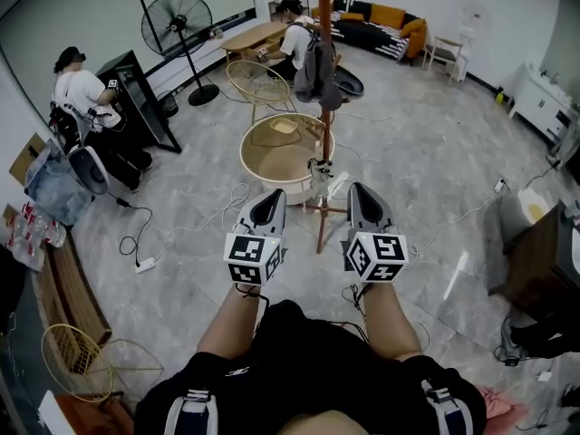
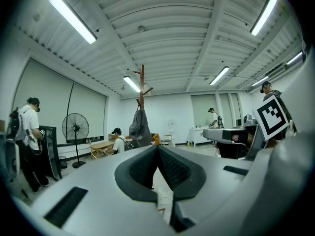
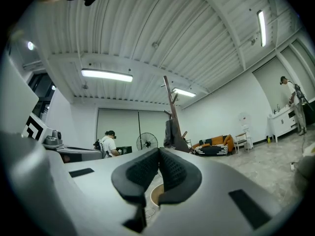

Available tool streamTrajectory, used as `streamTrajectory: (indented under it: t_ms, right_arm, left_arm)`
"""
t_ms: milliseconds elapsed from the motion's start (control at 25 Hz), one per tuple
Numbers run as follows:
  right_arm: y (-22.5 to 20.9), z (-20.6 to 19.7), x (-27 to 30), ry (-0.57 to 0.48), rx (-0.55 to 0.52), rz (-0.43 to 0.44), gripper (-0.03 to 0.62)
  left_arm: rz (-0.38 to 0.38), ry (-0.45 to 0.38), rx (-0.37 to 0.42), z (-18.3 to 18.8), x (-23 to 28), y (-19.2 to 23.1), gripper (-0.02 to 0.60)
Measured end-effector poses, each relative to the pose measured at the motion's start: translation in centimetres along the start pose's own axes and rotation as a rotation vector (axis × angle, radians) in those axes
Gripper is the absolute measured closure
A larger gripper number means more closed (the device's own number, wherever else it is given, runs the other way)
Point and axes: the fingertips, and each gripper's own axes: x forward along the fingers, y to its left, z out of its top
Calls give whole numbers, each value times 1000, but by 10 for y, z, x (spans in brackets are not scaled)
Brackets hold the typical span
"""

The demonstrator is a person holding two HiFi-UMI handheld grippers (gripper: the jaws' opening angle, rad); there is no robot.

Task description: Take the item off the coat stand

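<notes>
A tall wooden coat stand (image 1: 323, 107) rises from the floor just ahead of me. A grey bag (image 1: 315, 72) hangs from its upper pegs. In the left gripper view the coat stand (image 2: 141, 85) and grey bag (image 2: 140, 127) are far off, above the jaws. The right gripper view shows the coat stand (image 3: 170, 97) and bag (image 3: 173, 133) in the distance too. My left gripper (image 1: 269, 199) is held low, left of the stand's base, shut and empty. My right gripper (image 1: 362, 194) is level with it on the right, also shut with nothing in it.
A round wooden basket table (image 1: 256, 157) stands right behind the stand, with a wire chair (image 1: 256, 82) beyond it. Cables (image 1: 227, 202) trail over the floor. A standing fan (image 1: 178, 25), a seated person (image 1: 293, 39) and another person (image 1: 77, 93) are farther off.
</notes>
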Motion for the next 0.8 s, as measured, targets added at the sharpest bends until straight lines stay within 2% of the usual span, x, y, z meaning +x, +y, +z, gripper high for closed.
streamTrajectory:
  t_ms: [360,600,800]
  right_arm:
    - [-26,1,14,-12,-3,-16,577]
    - [-39,10,46,-28,-25,-24,577]
    - [-71,-1,80,2,-35,-53,577]
  left_arm:
    - [-43,-13,24,3,39,-11,565]
    - [-65,-13,34,6,72,-2,565]
    - [-81,-22,20,1,120,3,566]
